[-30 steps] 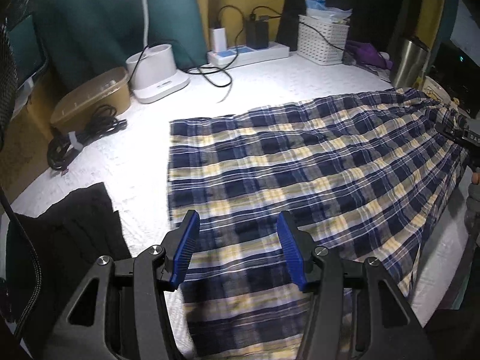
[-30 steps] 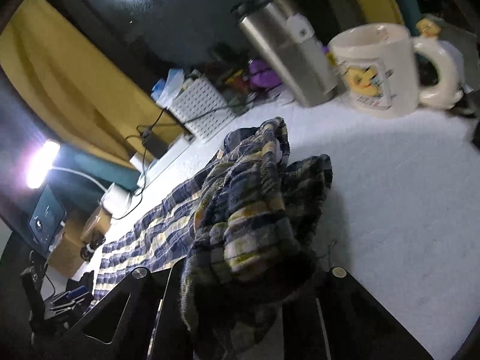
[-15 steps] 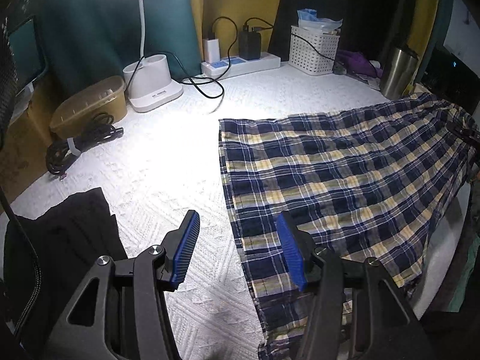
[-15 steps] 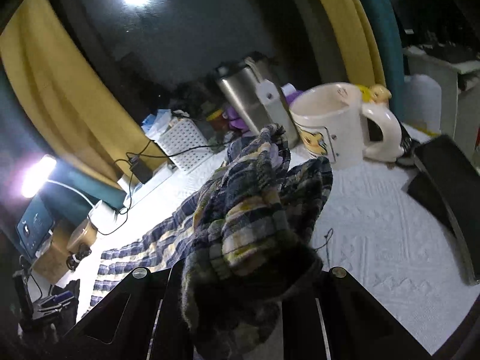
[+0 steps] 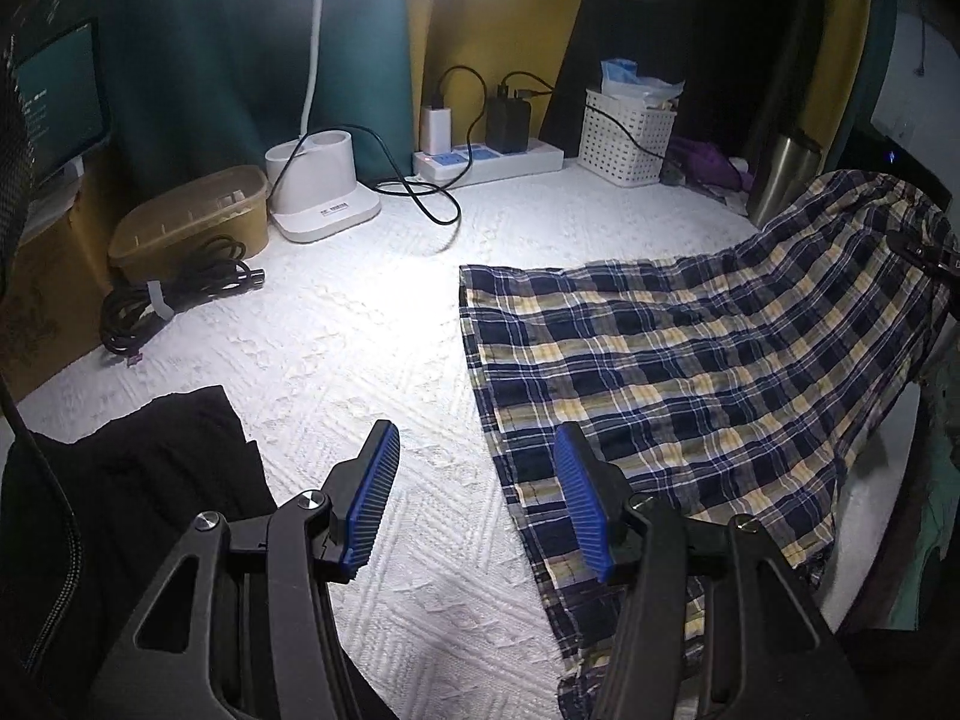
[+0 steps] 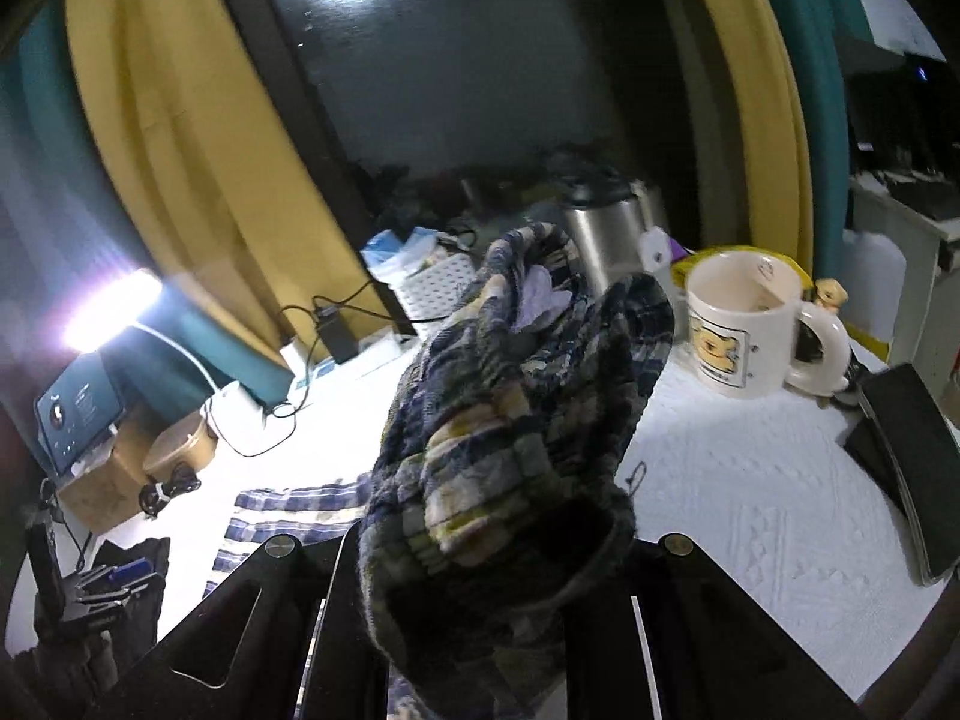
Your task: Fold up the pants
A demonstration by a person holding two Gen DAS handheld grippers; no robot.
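Note:
Navy and yellow plaid pants (image 5: 690, 360) lie across the right half of the white tabletop (image 5: 336, 348), their far right end lifted off the surface. My left gripper (image 5: 477, 504) is open and empty, above the table beside the pants' left hem. My right gripper (image 6: 480, 618) is shut on the bunched waist end of the pants (image 6: 510, 420), held up in the air; the cloth hides its fingertips. The right gripper shows at the right edge of the left wrist view (image 5: 927, 255).
Black cloth (image 5: 138, 492) lies at the front left. At the back stand a lamp base (image 5: 321, 198), a power strip (image 5: 489, 159), a white basket (image 5: 627, 138), a tan box (image 5: 192, 222) and coiled cable (image 5: 174, 294). A steel tumbler (image 6: 603, 240), mug (image 6: 744, 330) and black tablet (image 6: 912, 468) stand at the right.
My right gripper has lifted the waist end higher and pulled the pants to the right. The pants' hem has slid out from under my left gripper, which stays open.

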